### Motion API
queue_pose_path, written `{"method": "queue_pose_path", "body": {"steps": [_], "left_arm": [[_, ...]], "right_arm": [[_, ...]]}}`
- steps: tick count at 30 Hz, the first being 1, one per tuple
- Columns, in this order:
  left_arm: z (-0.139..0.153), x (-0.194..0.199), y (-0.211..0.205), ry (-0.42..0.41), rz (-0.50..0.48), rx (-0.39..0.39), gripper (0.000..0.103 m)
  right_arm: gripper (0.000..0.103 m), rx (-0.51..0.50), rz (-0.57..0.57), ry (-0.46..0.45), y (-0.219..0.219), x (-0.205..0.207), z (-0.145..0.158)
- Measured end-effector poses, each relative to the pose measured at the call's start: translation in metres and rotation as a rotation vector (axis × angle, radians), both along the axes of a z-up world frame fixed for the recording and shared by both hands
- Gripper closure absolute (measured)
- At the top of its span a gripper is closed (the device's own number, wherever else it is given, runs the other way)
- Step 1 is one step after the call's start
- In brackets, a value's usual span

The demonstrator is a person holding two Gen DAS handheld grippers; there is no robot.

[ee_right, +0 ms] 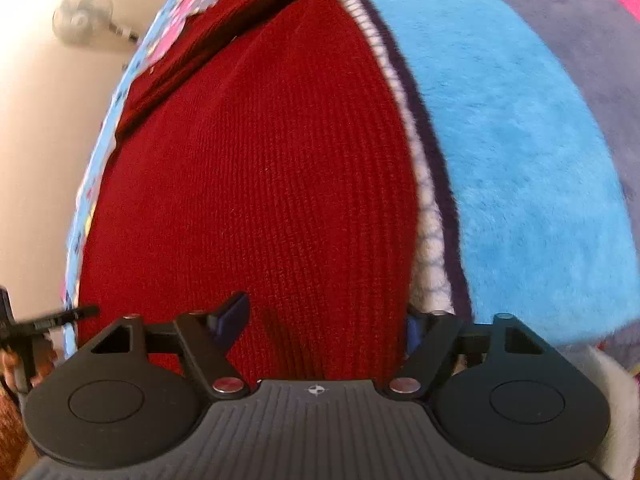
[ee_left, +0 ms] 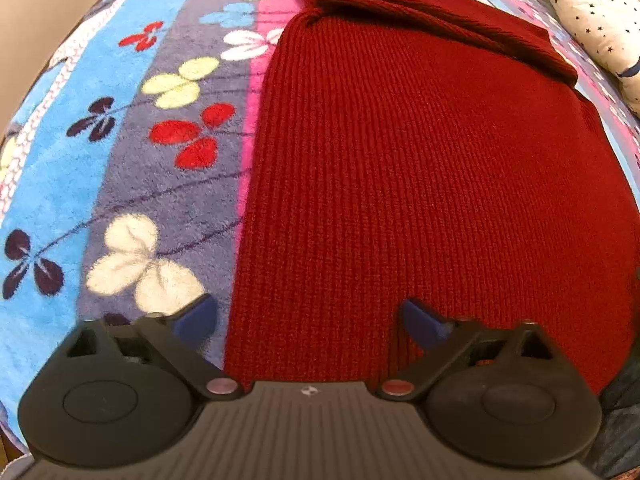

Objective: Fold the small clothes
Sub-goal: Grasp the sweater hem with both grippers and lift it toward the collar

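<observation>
A dark red ribbed knit sweater (ee_left: pixel 420 168) lies flat on a bed covered by a plush floral blanket (ee_left: pixel 132 152) striped in blue, grey and pink. The sleeves look already folded across the upper part of the sweater, so the body forms a long rectangle. The left gripper (ee_left: pixel 308 322) hangs over the near left corner of the hem, its fingers (ee_left: pixel 198 320) spread wide and holding nothing: one blue tip sits over the blanket just outside the sweater's edge, the other over the knit. The right gripper (ee_right: pixel 324 322) is at the near right corner, its fingers (ee_right: pixel 234 316) about half open with the sweater's edge between them; whether the pads already press the fabric cannot be told. The step in hand appears to be taking both hem corners to fold the bottom up toward the collar. To do it well, each gripper should pinch all knit layers close to the corner without catching the blanket pile, then both should lift evenly so the fold stays square. No containers are in view. A white star-patterned cushion (ee_left: pixel 592 16) lies at the far right.
</observation>
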State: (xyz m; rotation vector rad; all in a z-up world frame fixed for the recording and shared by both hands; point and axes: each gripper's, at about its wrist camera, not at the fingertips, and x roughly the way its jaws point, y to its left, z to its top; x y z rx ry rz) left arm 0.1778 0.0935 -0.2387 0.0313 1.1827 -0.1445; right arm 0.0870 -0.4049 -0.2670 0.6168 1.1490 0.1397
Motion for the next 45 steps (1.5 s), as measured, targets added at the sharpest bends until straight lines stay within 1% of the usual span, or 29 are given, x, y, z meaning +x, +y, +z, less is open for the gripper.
{"method": "queue_pose_path", "body": {"steps": [1, 2, 3, 4, 5, 7, 8, 12, 14, 16, 17, 19, 20, 24, 27, 29, 31, 33, 35, 39, 42, 45], "left_arm": [[0.004, 0.000, 0.001, -0.006, 0.010, -0.013, 0.023], [0.008, -0.002, 0.002, -0.008, 0.025, -0.029, 0.044], [0.013, -0.001, 0.005, 0.002, 0.045, -0.053, 0.080], [0.018, 0.000, 0.008, 0.018, 0.074, -0.082, 0.086], [0.023, 0.000, 0.009, 0.019, 0.104, -0.093, 0.091], [0.034, -0.004, 0.005, 0.013, 0.137, -0.074, 0.091], [0.040, -0.006, 0.001, 0.001, 0.144, -0.067, 0.091], [0.076, -0.022, -0.012, -0.073, 0.153, -0.088, 0.092], [0.093, -0.035, -0.017, -0.116, 0.150, -0.103, 0.093], [0.102, -0.049, -0.019, -0.128, 0.146, -0.123, 0.095], [0.104, -0.055, -0.021, -0.126, 0.140, -0.123, 0.096], [0.101, -0.073, -0.024, -0.120, 0.127, -0.108, 0.096], [0.099, -0.082, -0.024, -0.115, 0.125, -0.110, 0.096], [0.097, -0.123, -0.014, -0.088, 0.140, -0.146, 0.096], [0.106, -0.158, -0.003, -0.096, 0.166, -0.201, 0.096], [0.115, -0.175, 0.000, -0.105, 0.175, -0.220, 0.097], [0.120, -0.181, 0.002, -0.105, 0.180, -0.240, 0.097], [0.124, -0.173, 0.002, -0.104, 0.186, -0.244, 0.097], [0.129, -0.156, 0.003, -0.106, 0.196, -0.245, 0.097], [0.145, -0.098, 0.001, -0.107, 0.210, -0.273, 0.097], [0.158, -0.043, -0.008, -0.131, 0.213, -0.283, 0.097], [0.167, 0.034, -0.024, -0.179, 0.212, -0.254, 0.097]], "right_arm": [[0.069, 0.002, -0.040, 0.014, -0.005, -0.001, -0.001], [0.080, 0.036, -0.070, 0.022, -0.009, -0.002, -0.003], [0.082, 0.068, -0.097, 0.027, -0.012, -0.005, -0.002], [0.082, 0.064, -0.105, 0.025, -0.010, -0.007, 0.002], [0.083, 0.047, -0.100, 0.016, -0.005, -0.009, 0.006], [0.083, 0.004, -0.088, -0.011, 0.006, -0.011, 0.022], [0.084, 0.000, -0.094, -0.021, 0.009, -0.010, 0.028], [0.085, 0.014, -0.123, -0.095, 0.012, -0.017, 0.064], [0.085, 0.035, -0.124, -0.156, 0.010, -0.021, 0.082], [0.085, 0.052, -0.128, -0.203, 0.010, -0.034, 0.096], [0.086, 0.058, -0.135, -0.211, 0.008, -0.040, 0.099], [0.086, 0.064, -0.146, -0.218, -0.003, -0.059, 0.104], [0.086, 0.067, -0.150, -0.220, 0.000, -0.063, 0.106], [0.086, 0.078, -0.164, -0.207, 0.000, -0.110, 0.110], [0.086, 0.086, -0.181, -0.186, -0.004, -0.148, 0.121], [0.086, 0.098, -0.195, -0.164, -0.008, -0.169, 0.129], [0.086, 0.111, -0.214, -0.134, -0.013, -0.174, 0.132], [0.086, 0.129, -0.231, -0.102, -0.020, -0.171, 0.133], [0.086, 0.149, -0.235, -0.092, -0.024, -0.153, 0.137], [0.085, 0.155, -0.235, -0.091, -0.032, -0.100, 0.153], [0.085, 0.183, -0.272, -0.080, -0.044, -0.038, 0.160], [0.085, 0.210, -0.337, -0.050, -0.058, 0.040, 0.156]]}}
